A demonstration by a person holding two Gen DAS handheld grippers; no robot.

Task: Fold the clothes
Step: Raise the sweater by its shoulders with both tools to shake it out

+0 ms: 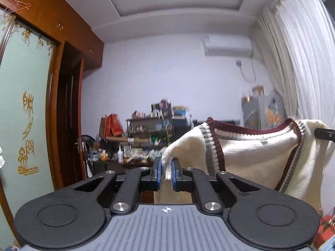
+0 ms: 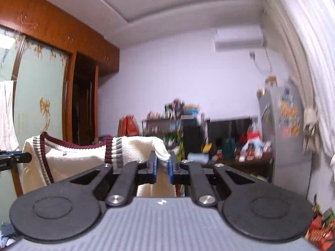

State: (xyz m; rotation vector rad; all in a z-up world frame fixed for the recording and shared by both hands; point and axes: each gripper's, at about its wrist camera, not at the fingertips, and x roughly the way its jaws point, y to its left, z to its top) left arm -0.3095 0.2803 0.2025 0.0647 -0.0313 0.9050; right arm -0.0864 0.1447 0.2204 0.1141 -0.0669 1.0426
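While the cream knit vest (image 1: 251, 159) hangs in the air between the two claws, the step in hand appears to be the lift and spread before the first fold.

Left wrist view. Left gripper (image 1: 166, 174): clenched on one shoulder of the vest, the ribbed edge pinched between the blue pads (image 1: 159, 173). The garment runs off to the right of the claw, its maroon-and-grey V-neck trim (image 1: 215, 144) just beside the jaws. At the far right a black finger of the other gripper meets the opposite shoulder. Beyond the claw: cluttered desk (image 1: 129, 156), wardrobe (image 1: 69, 113) to the left, curtain (image 1: 303, 62) to the right.

Right wrist view. Right gripper (image 2: 162, 166): clenched on the other shoulder, fabric bunched between its pads (image 2: 153, 167). The vest stretches left of the claw. Fridge (image 2: 286, 129) to the right, air conditioner (image 2: 238, 37) above.

Judgement: next move calls for lowering the garment flat onto a surface, neither view showing one. Hazard: cloth slipping from the narrow pinch; nothing obstructs ahead of either claw.
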